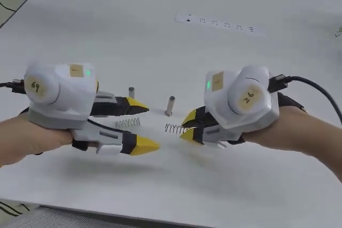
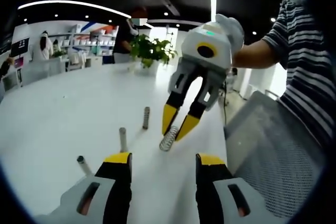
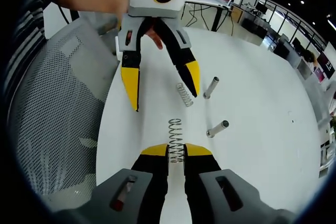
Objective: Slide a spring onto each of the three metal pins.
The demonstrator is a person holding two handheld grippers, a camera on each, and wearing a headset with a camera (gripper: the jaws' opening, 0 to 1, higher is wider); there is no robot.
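Nearest, at the bench edge: right gripper (image 1: 187, 127), jaws pinched on one end of a spring (image 1: 173, 128), rest of the coil sticking out level toward the left gripper (image 1: 148, 126). Left gripper wide open, holding nothing. Second spring (image 1: 127, 123) lying flat on the white table (image 1: 160, 185) between its spread jaws, apparently untouched.

Just beyond the held coil: one metal pin (image 1: 170, 105), standing, bare. Further along, in the left gripper view: second pin (image 2: 123, 139) and third pin (image 2: 83, 165), also standing, also bare. Nothing threaded yet, by the look. Far back: white power strip (image 1: 219, 24), well apart from the work.

Hazards from here:
- Held coil level, pin upright. Needs tipping upright before lowering, and a thin end-grip likely to let the coil pivot or pop free during the turn.
- Off-centre approach: coil end catching the pin top, bowing, flicking away.
- Sideways nudge: pin knocked over and rolling, if not fixed to the table.
- Loose spring between the left jaws: easily swept aside by a careless closing.
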